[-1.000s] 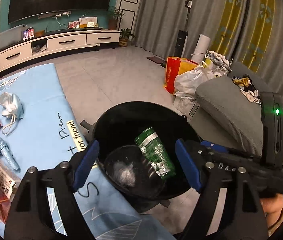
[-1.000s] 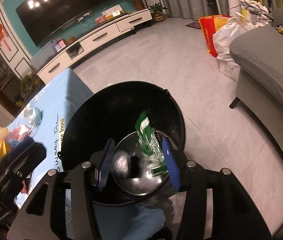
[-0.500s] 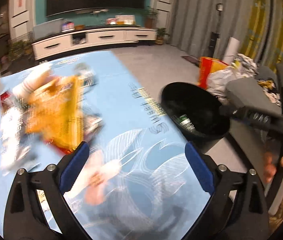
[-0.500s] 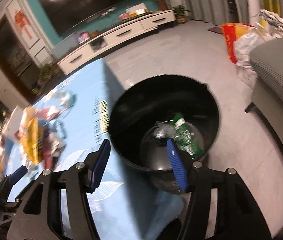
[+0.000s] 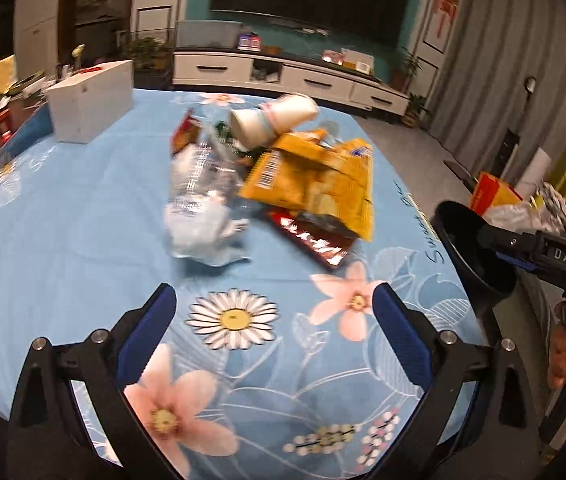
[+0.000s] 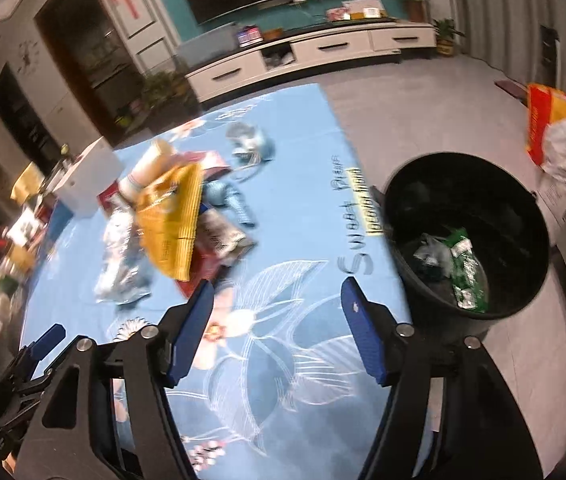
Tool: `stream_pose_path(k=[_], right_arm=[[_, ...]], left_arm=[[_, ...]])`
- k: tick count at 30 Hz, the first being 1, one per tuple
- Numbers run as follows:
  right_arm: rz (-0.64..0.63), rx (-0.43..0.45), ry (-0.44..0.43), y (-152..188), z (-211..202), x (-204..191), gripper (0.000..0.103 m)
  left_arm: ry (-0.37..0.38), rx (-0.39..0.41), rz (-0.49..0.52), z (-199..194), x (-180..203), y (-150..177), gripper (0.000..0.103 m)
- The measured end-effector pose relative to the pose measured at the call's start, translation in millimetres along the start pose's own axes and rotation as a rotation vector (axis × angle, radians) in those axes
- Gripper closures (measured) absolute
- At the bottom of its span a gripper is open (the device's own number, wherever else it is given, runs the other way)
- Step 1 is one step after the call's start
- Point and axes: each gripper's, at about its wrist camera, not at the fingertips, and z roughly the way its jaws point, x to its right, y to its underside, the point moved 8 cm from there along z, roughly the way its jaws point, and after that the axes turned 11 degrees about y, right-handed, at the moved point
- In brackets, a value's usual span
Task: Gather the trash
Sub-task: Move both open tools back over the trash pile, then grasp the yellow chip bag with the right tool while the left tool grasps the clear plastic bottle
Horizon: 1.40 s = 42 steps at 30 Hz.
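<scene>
A pile of trash lies on the blue flowered tablecloth (image 5: 63,240): a yellow snack bag (image 5: 315,180), a crushed clear plastic bottle (image 5: 199,196), a white paper cup (image 5: 271,118) and a red wrapper (image 5: 315,240). My left gripper (image 5: 273,332) is open and empty, low over the cloth, short of the pile. My right gripper (image 6: 277,328) is open and empty above the table's edge. The black bin (image 6: 471,232) stands on the floor beside the table and holds a green wrapper (image 6: 467,268). The pile also shows in the right wrist view, with the yellow bag (image 6: 171,220) on top.
A white box (image 5: 91,100) stands at the table's far left, with clutter beyond it. A face mask (image 6: 249,146) lies near the far edge. A grey sofa, bags (image 6: 551,124) and a TV cabinet (image 5: 283,76) surround the floor area.
Both grippers have swung left, away from above the bin and over the table. The left one now faces the trash pile. Both stay open and empty.
</scene>
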Motion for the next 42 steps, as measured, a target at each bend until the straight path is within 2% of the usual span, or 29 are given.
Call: stream_pose_path(k=[10, 13, 28, 31, 35, 38, 42], right_arm=[[-0.069, -0.009, -0.003, -3, 3, -41, 0.032], [-0.064, -0.012, -0.001, -4, 5, -43, 0.028], [-0.060, -0.041, -0.020, -14, 34, -56, 0.028], [-0.052, -0.042, -0.030, -19, 40, -57, 0.028], [-0.053, -0.032, -0.056, -27, 46, -63, 0.028], [-0.047, -0.034, -0.077, -34, 53, -66, 0.028], [-0.026, -0.050, -0.132, -43, 66, -76, 0.028]], left_arm=[[-0.008, 0.027, -0.106, -7, -42, 2, 0.003], [-0.004, 0.030, -0.118, -7, -46, 3, 0.003], [0.004, 0.056, -0.200, 13, -75, -4, 0.003], [0.029, 0.080, -0.208, 16, -82, -8, 0.003], [0.123, 0.100, -0.262, 23, -91, -15, 0.003], [0.130, 0.105, -0.278, 30, -96, -21, 0.003], [0.125, 0.071, -0.276, 51, -98, -27, 0.003]])
